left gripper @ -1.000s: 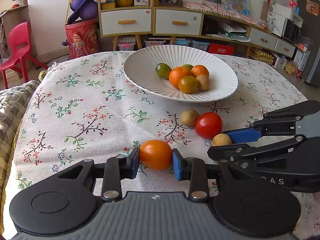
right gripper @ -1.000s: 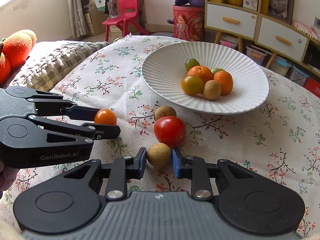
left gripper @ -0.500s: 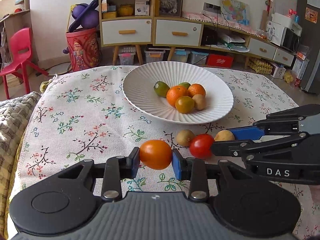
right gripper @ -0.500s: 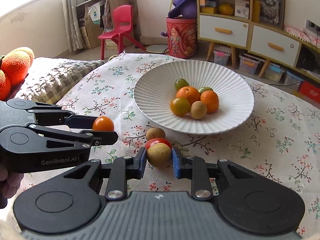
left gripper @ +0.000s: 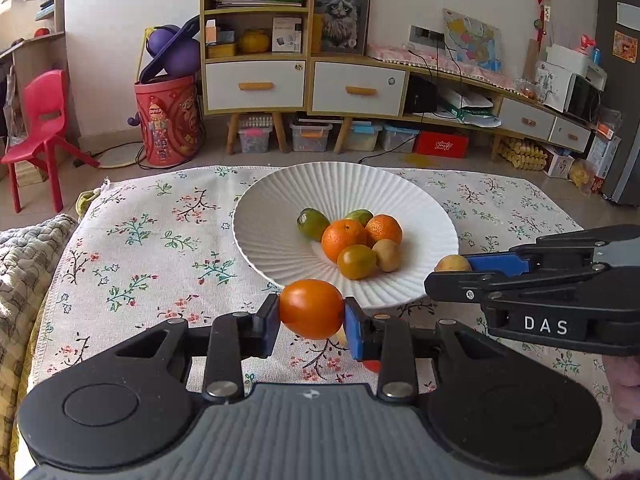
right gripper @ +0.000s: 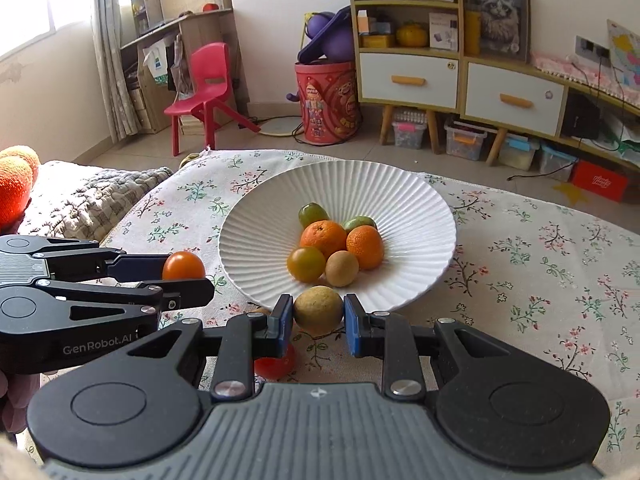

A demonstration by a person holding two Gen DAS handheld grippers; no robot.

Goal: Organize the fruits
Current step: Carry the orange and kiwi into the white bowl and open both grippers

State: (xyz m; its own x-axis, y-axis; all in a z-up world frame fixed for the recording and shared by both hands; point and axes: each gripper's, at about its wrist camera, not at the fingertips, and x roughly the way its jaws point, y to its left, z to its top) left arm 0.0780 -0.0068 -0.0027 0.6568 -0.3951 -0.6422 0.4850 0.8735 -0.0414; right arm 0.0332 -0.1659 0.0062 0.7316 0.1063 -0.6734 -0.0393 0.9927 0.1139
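Observation:
My left gripper (left gripper: 311, 322) is shut on an orange tomato (left gripper: 311, 309), held above the flowered cloth just short of the white ribbed plate (left gripper: 280, 208). My right gripper (right gripper: 319, 319) is shut on a tan, round fruit (right gripper: 319, 308), lifted near the plate's (right gripper: 248, 224) front rim. Each gripper shows in the other's view: the right one (left gripper: 448, 270) at the right with its tan fruit (left gripper: 452, 263), the left one (right gripper: 188, 276) at the left with the tomato (right gripper: 183, 266). Several fruits lie in the plate, among them two oranges (left gripper: 344, 238). A red tomato (right gripper: 276, 364) lies on the cloth, half hidden under my right fingers.
A flowered tablecloth (left gripper: 152, 240) covers the table. A quilted blanket (right gripper: 80, 196) lies at the left edge. Beyond the table stand a red chair (left gripper: 40, 120), a red bin (left gripper: 168, 120) and a cabinet with drawers (left gripper: 304, 84). A small brown fruit (right gripper: 259, 312) peeks out behind my right fingers.
Both grippers have risen with their fruits and moved toward the plate. The red tomato and brown fruit on the cloth have slipped beneath the grippers in view.

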